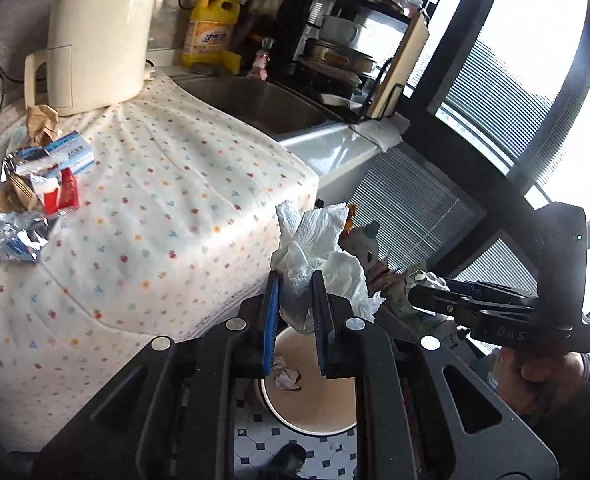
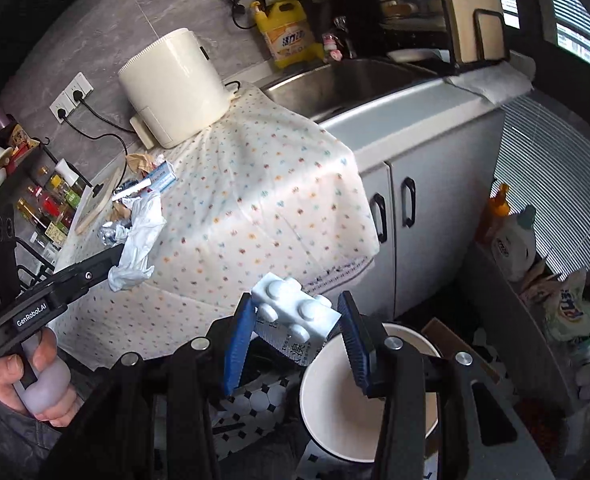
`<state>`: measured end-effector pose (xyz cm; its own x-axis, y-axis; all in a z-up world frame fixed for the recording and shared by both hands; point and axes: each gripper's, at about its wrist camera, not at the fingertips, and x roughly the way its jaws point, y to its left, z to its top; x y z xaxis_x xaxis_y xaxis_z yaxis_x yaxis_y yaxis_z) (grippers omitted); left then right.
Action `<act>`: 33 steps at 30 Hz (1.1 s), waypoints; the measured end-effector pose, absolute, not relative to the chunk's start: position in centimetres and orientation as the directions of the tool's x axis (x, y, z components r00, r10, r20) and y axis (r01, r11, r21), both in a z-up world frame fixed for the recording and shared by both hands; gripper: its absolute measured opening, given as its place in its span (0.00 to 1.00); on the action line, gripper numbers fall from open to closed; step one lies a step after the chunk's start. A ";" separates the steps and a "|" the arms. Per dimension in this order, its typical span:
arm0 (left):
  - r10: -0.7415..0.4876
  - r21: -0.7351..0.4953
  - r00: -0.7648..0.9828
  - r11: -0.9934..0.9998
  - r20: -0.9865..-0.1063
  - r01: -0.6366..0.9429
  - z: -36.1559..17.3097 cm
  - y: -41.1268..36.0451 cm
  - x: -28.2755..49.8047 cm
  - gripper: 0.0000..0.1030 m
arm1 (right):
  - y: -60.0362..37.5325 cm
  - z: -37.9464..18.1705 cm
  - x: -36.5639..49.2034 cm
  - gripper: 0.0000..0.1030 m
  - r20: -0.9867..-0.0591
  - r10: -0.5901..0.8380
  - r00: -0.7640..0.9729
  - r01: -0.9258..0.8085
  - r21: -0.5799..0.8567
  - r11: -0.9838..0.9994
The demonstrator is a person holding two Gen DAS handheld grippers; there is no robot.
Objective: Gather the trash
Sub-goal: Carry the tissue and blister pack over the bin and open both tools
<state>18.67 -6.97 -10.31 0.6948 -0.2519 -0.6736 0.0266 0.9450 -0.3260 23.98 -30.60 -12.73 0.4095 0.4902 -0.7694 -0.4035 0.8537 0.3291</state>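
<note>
My left gripper [image 1: 296, 280] is shut on a crumpled white paper towel [image 1: 315, 248], held in the air just off the edge of the dotted cloth [image 1: 167, 208]. Below it stands a round white bin [image 1: 311, 428] with crumpled paper [image 1: 287, 378] inside. My right gripper [image 2: 296, 304] is shut on a white blister pack [image 2: 295, 308], above and left of the bin [image 2: 335, 408]. In the right wrist view the left gripper [image 2: 115, 252] and its paper towel [image 2: 141, 228] show at the left. The right gripper [image 1: 419, 294] shows at the right of the left wrist view. A pile of wrappers [image 1: 43, 176] lies on the cloth.
A cream appliance [image 1: 99, 40] stands at the back of the cloth, beside a steel sink [image 1: 255, 100] and a yellow detergent bottle [image 1: 211, 28]. White cabinet doors [image 2: 395, 216] stand behind the bin. A shelf of bottles [image 2: 511, 224] is on the right, over tiled floor [image 2: 255, 400].
</note>
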 end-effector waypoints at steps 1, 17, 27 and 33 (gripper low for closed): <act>-0.259 -0.327 0.686 0.944 -0.680 0.033 -10.9 -7.7 18.7 0.15 | -31.0 -13.4 23.7 0.42 -0.777 0.484 0.402 -0.395 0.330 0.858; -0.367 -0.360 0.552 0.924 -0.748 0.128 -16.7 -14.9 19.4 0.16 | -40.8 -14.8 21.3 0.77 -0.799 0.374 0.471 -0.211 0.310 0.927; -0.322 -0.306 0.546 0.944 -0.774 0.123 -15.8 -17.0 20.4 0.80 | -45.0 -13.8 19.8 0.79 -0.784 0.344 0.517 -0.146 0.316 0.938; -0.288 -0.290 0.603 0.952 -0.744 0.098 -13.1 -14.7 19.8 0.94 | -43.1 -12.8 19.9 0.90 -0.758 0.364 0.541 -0.190 0.311 0.931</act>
